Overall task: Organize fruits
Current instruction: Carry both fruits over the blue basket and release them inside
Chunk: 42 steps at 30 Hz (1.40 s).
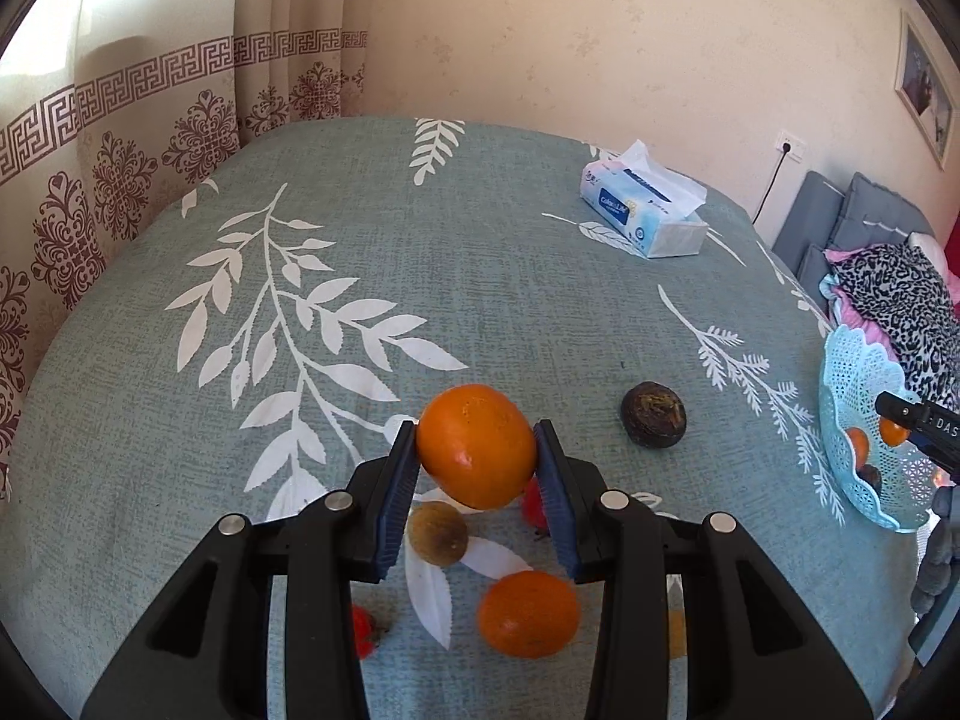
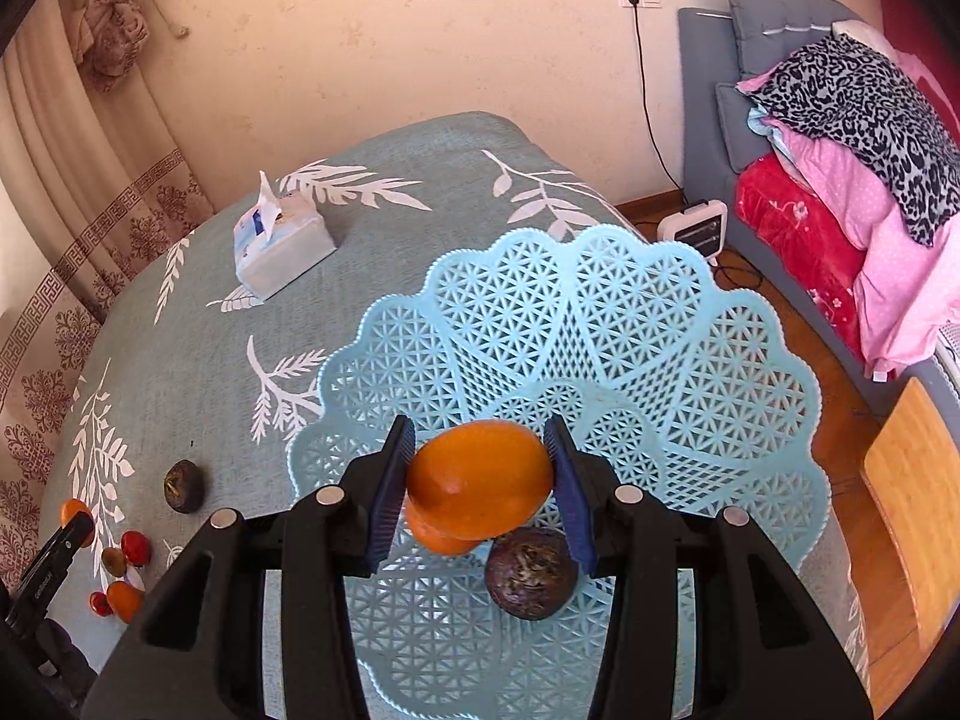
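Observation:
My left gripper [image 1: 476, 441] is shut on an orange [image 1: 477, 450], held just above the teal leaf-print tablecloth [image 1: 360, 276]. Beneath it lie a brownish small fruit [image 1: 437, 532], a second orange [image 1: 528, 613] and two red fruits [image 1: 363, 630], one partly hidden by a finger. A dark wrinkled fruit [image 1: 654, 415] sits to the right. My right gripper [image 2: 480, 444] is shut on another orange [image 2: 480, 480], over the light blue lattice basket [image 2: 600, 330]. Inside the basket lie an orange [image 2: 441, 537] and a dark wrinkled fruit [image 2: 531, 573].
A tissue box [image 1: 645, 204] stands at the far side of the table. The basket [image 1: 864, 420] sits near the table's right edge. Beyond that edge are a wooden floor, a small heater [image 2: 696, 222] and a sofa with piled blankets [image 2: 852, 168]. Patterned curtains hang at the left.

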### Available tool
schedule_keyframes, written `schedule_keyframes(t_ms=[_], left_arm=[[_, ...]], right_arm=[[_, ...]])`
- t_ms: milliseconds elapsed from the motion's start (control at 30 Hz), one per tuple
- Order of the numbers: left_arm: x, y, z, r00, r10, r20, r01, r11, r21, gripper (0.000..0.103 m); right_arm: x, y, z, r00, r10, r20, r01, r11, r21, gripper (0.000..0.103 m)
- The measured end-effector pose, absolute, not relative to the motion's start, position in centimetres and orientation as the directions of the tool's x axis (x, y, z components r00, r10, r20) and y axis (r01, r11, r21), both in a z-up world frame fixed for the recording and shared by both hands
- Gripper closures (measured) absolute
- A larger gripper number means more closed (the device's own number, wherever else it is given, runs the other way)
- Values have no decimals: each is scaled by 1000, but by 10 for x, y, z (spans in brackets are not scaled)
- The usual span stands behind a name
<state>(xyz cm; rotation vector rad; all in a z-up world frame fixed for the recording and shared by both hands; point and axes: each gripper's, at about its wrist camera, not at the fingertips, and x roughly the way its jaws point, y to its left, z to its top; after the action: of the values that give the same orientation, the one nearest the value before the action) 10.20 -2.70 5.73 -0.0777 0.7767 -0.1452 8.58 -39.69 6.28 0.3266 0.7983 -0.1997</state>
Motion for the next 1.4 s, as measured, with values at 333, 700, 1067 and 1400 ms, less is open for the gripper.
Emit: schedule_keyframes(t_ms=[333,700,1067,1400], left_arm=[[94,-88,75,690,-235,-684,227,968,-103,64],[95,-177,82,623,-363,-693,400,909,-117,64],[107,-252,76,522,-469,-712,527,834,-163,64],[114,-265,86,556,-516,-651,543,819,-185,18]], right_arm=[[50,-426,78,769,-58,-637,328,890,315,54],[31,-439,90,806,-128,-578,361,879,310,54],[25,-453,93,815,-153,-559,387,862,328,52],[23,-450,94,817,-167,-551,394,860,323,46]])
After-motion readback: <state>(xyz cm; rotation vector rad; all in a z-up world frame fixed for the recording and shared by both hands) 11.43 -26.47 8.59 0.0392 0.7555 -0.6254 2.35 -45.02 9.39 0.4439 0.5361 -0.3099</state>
